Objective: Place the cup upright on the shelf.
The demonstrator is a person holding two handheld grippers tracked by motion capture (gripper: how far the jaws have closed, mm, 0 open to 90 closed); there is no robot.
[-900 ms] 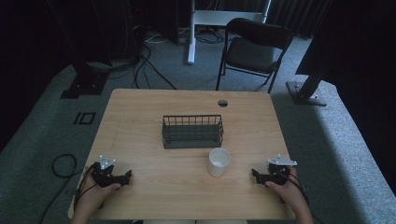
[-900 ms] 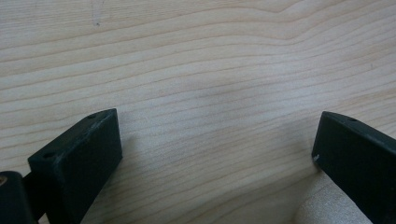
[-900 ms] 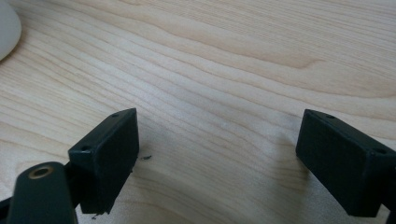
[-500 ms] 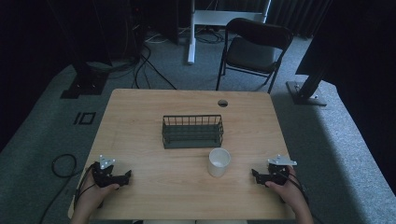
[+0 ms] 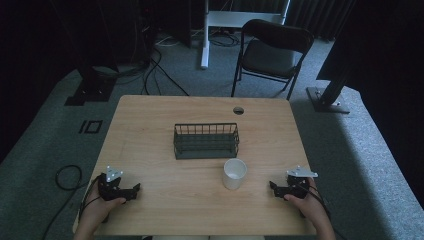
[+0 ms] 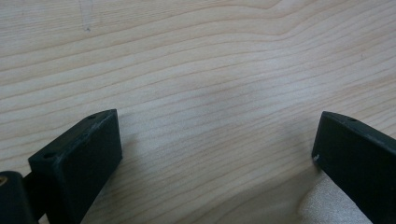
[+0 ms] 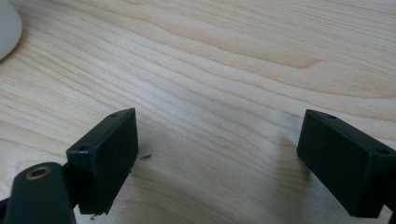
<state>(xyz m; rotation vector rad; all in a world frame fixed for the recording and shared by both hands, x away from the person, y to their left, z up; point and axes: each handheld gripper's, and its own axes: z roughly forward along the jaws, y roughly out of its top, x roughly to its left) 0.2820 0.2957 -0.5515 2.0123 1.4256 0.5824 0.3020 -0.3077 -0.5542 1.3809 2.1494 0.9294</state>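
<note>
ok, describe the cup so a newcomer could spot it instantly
Start at the wooden table and find the dark wire basket at its middle. Just in front of the basket's right end, nearer the person, stands the cup, upright and open-topped. It is the table's one white, round thing.

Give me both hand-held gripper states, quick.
Left hand-held gripper: open, holding nothing, over bare table.
Right hand-held gripper: open, holding nothing, cup apart from it.

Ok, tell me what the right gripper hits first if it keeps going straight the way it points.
Probably the white cup. The right gripper rests open on the table pointing left toward it, with bare wood between them. The cup sits slightly off its line, so it might clip its near side or just pass it.
</note>
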